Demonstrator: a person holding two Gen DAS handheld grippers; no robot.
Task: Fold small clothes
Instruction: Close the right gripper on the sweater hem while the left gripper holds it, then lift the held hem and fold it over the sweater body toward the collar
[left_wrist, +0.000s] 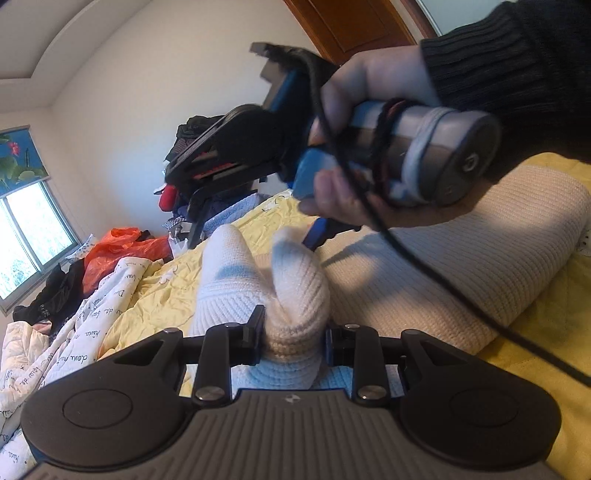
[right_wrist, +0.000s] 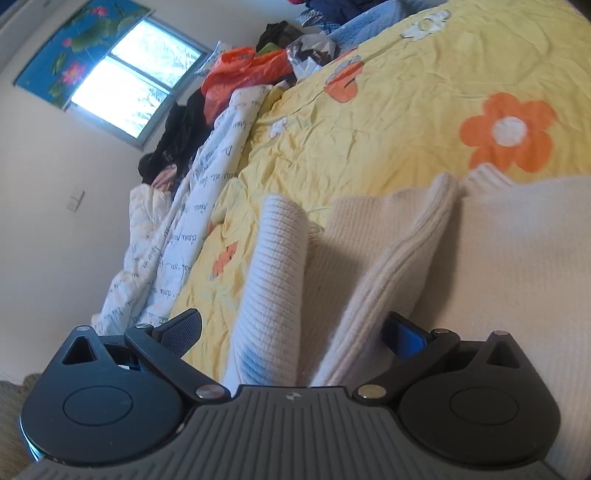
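Left gripper (left_wrist: 293, 341) clamped on bunched sweater (left_wrist: 461, 266) edge; sweater lies on yellow bedspread (right_wrist: 388, 122).
Right gripper (right_wrist: 291, 332) jaws wide, nothing pinched, knit folds between them.
Risk: thick knit slips from left pinch; right closing grabs two layers, skewing fold.

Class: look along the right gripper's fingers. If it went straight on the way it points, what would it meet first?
Most likely the cream sweater: the open right gripper points down at its knit folds, which already lie between the fingers. Depth is unclear, but the yellow bedspread lies beyond.
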